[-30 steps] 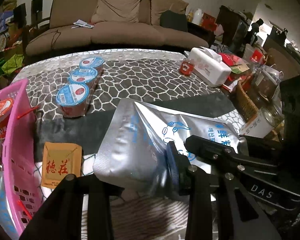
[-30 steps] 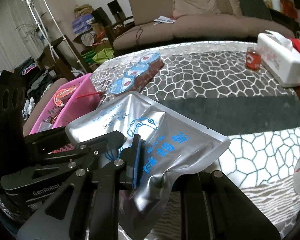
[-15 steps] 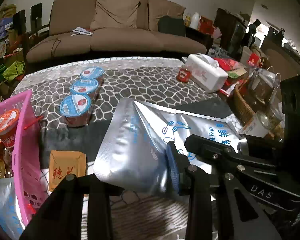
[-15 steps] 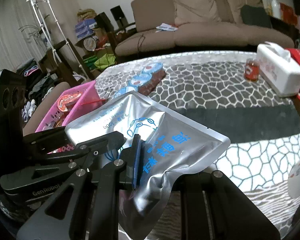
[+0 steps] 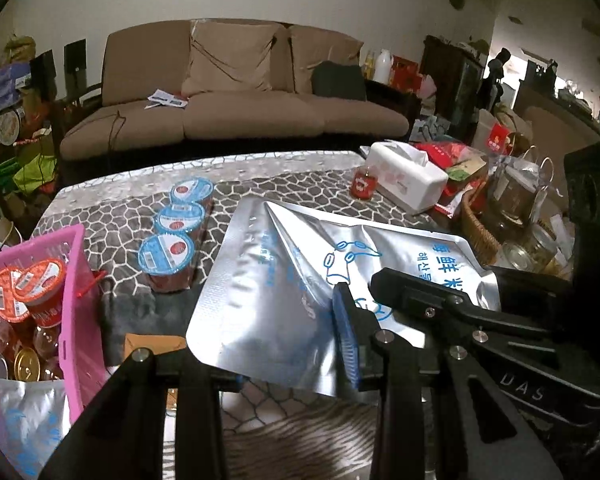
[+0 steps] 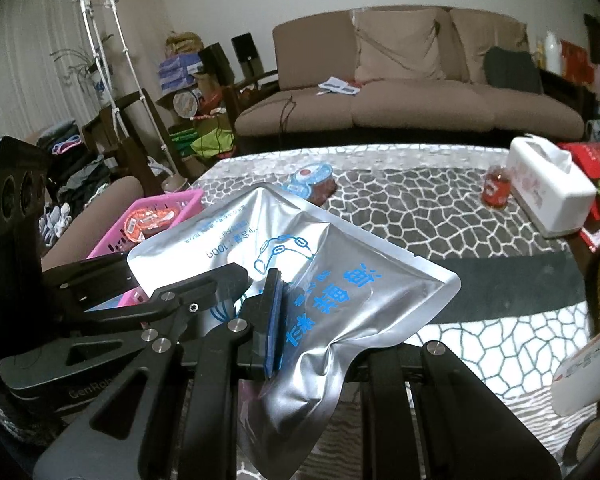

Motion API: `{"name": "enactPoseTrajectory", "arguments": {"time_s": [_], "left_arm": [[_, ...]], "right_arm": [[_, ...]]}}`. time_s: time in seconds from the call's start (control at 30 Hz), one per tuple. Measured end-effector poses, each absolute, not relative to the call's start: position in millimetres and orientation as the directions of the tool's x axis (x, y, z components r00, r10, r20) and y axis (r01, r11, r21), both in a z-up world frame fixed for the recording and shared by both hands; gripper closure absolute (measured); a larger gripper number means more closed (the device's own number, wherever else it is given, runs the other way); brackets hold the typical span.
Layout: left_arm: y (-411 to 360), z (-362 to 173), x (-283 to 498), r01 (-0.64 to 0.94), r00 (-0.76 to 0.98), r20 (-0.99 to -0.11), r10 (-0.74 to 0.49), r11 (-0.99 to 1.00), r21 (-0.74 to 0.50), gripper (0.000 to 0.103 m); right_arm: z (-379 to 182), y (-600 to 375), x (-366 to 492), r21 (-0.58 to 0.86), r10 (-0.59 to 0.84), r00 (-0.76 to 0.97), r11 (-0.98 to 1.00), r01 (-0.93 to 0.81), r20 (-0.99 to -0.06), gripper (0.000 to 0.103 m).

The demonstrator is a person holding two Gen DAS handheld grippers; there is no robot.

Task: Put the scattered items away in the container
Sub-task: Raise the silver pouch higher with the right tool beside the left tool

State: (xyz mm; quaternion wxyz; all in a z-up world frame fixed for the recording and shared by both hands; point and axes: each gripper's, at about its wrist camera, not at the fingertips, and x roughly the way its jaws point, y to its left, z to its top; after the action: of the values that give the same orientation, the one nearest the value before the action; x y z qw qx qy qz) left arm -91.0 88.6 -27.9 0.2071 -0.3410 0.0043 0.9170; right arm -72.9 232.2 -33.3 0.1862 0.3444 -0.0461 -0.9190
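Both claws pinch the same silver foil pouch point(image 5: 284, 300), held above the table point(image 5: 300, 196). In the left wrist view the left claw point(image 5: 260, 364) grips the pouch's lower edge at bottom centre, while the right claw point(image 5: 384, 280) clamps it from the right. In the right wrist view the right claw point(image 6: 340, 340) is closed on the crumpled lower end of the pouch point(image 6: 340, 272). At lower left of the left view stands the pink basket point(image 5: 74, 320), already holding cups and cans. Three blue-lidded cups point(image 5: 166, 254) sit in a row on the table just beside it, left of centre.
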Motion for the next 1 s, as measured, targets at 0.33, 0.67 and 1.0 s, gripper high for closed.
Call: {"name": "enactPoseTrajectory", "arguments": {"time_s": [0.33, 0.67, 1.0], "left_arm": [[88.1, -10.3, -81.6, -0.393, -0.717, -0.583, 0.383, -0.912, -0.117, 0.068], [92.1, 6.7, -67.2, -0.406, -0.749, -0.538, 0.386, -0.91, -0.086, 0.068], [92.1, 25.3, -52.4, -0.413, -0.788, -0.478, 0.389, -0.909, -0.059, 0.068]], "right_arm": [[-9.7, 225.0, -56.9, 0.155, -0.347, -0.74, -0.935, 0.318, -0.576, 0.088], [10.4, 228.0, -45.3, 0.14, -0.346, -0.769, -0.936, 0.323, -0.537, 0.088], [28.2, 231.3, -30.0, 0.137, -0.357, -0.806, -0.933, 0.333, -0.473, 0.088]]}}
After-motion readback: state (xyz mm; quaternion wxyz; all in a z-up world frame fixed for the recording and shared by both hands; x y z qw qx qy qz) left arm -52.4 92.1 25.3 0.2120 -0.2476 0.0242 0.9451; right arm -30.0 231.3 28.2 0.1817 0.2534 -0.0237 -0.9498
